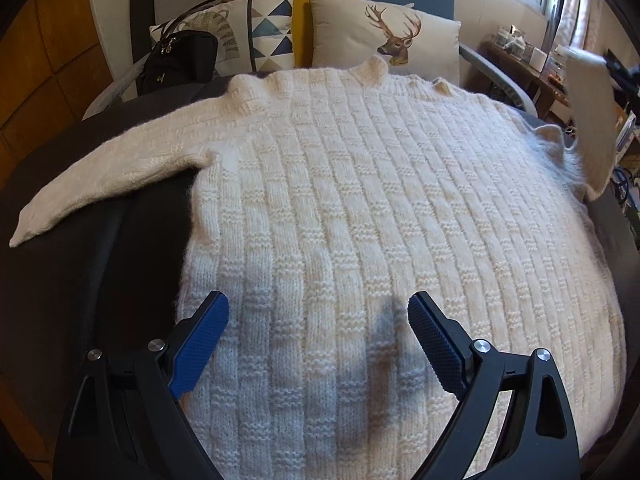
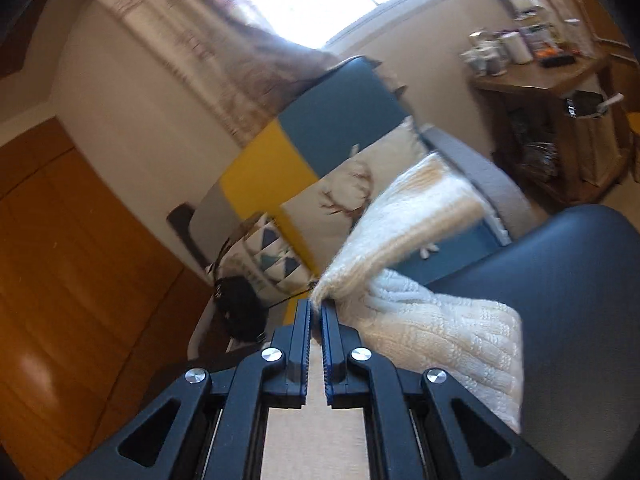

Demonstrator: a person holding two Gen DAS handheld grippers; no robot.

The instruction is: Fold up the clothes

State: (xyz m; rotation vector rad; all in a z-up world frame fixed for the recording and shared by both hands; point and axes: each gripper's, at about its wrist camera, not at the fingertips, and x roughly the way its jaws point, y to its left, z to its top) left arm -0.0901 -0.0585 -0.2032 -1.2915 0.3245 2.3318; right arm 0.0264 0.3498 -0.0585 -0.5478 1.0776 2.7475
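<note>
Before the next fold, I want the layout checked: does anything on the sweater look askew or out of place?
Only one thing: the sweater lies flat, but its sleeve by the window side is lifted off the surface, pinched in the right tongs. The other sleeve lies stretched out flat.

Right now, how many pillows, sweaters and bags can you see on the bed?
Pillows: 2, the deer pillow and the triangle-pattern pillow
Sweaters: 1, the cream knit sweater
Bags: 1, the black bag
Total: 4
</note>
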